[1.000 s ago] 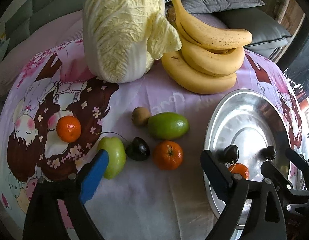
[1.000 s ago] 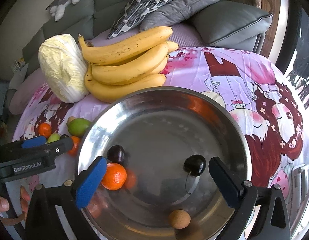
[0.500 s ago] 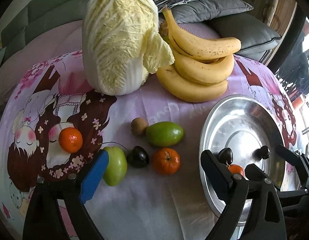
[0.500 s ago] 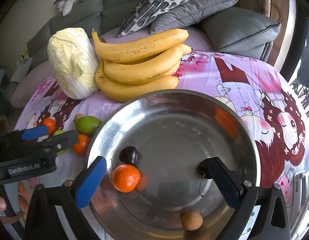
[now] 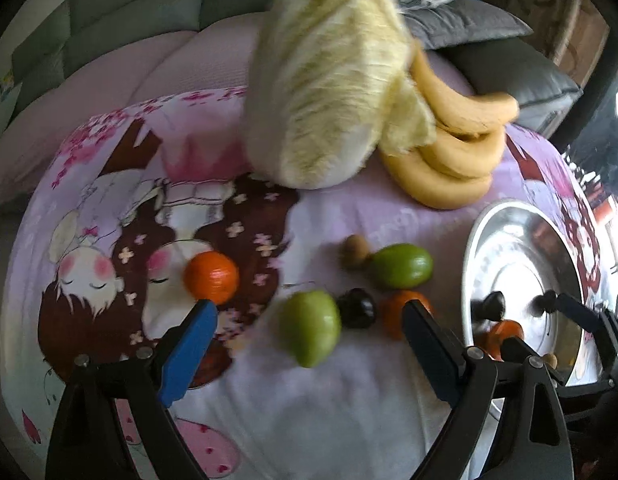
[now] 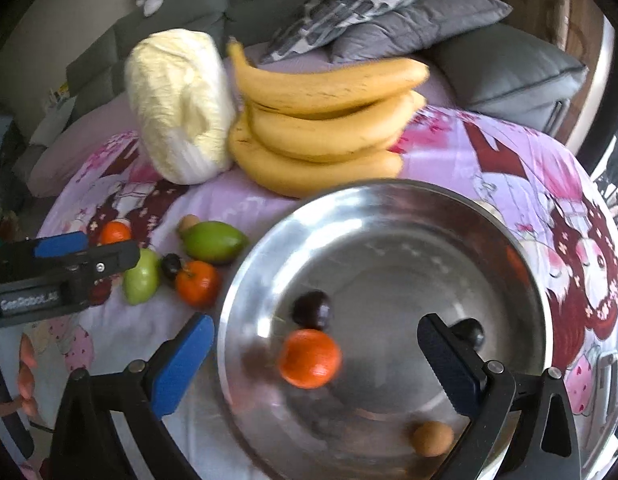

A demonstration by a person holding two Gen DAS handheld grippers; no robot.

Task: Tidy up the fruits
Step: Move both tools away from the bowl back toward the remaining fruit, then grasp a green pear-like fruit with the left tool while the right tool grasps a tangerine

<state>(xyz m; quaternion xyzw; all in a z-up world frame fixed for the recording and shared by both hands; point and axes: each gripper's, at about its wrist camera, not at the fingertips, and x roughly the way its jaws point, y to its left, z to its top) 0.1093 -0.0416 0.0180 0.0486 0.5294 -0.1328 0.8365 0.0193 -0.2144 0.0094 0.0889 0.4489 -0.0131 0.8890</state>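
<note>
Presently, collection stage, judged: left gripper gaped empty above the loose fruit; right gripper likewise wide, holding nothing, over the steel basin. In basin: glossy tangerine, two dark plums, one tan matte ball. On printed cloth, left of basin: smooth green mango, green pear-shaped fruit, two tangerines. Next: descend, pinch one.

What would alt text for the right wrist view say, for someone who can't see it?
An open, empty right claw hangs over a steel bowl holding an orange, two dark plums and a small brown fruit. On the cartoon-print cloth behind lie bananas and a napa cabbage; more loose fruit sits left, by the left claw.
</note>
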